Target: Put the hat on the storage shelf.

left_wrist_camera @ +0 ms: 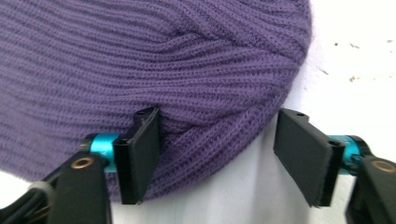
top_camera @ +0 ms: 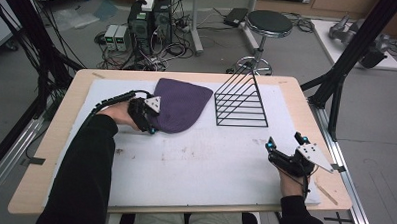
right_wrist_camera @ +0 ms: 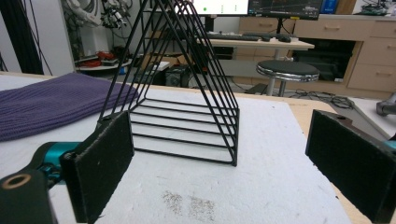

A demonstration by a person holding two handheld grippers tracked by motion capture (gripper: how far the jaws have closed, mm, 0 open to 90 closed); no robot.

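Observation:
A purple knitted hat (top_camera: 182, 105) lies flat on the white mat (top_camera: 195, 157), left of a black wire rack (top_camera: 241, 99). My left gripper (top_camera: 150, 121) is down at the hat's near edge. In the left gripper view the hat (left_wrist_camera: 154, 60) has its rim between the jaws, and my left gripper (left_wrist_camera: 219, 156) stands open: one pad (left_wrist_camera: 142, 156) rests on the knit, the other pad (left_wrist_camera: 303, 156) is clear of it over the mat. My right gripper (top_camera: 283, 140) rests open at the mat's right side, facing the wire rack (right_wrist_camera: 187, 88), with nothing between its jaws (right_wrist_camera: 217, 172).
A round stool (top_camera: 268, 24) and computer boxes (top_camera: 149, 20) with cables stand on the floor beyond the table. A black frame post (top_camera: 348, 57) rises at the table's right. The wooden table edge (top_camera: 329, 191) runs close to my right hand.

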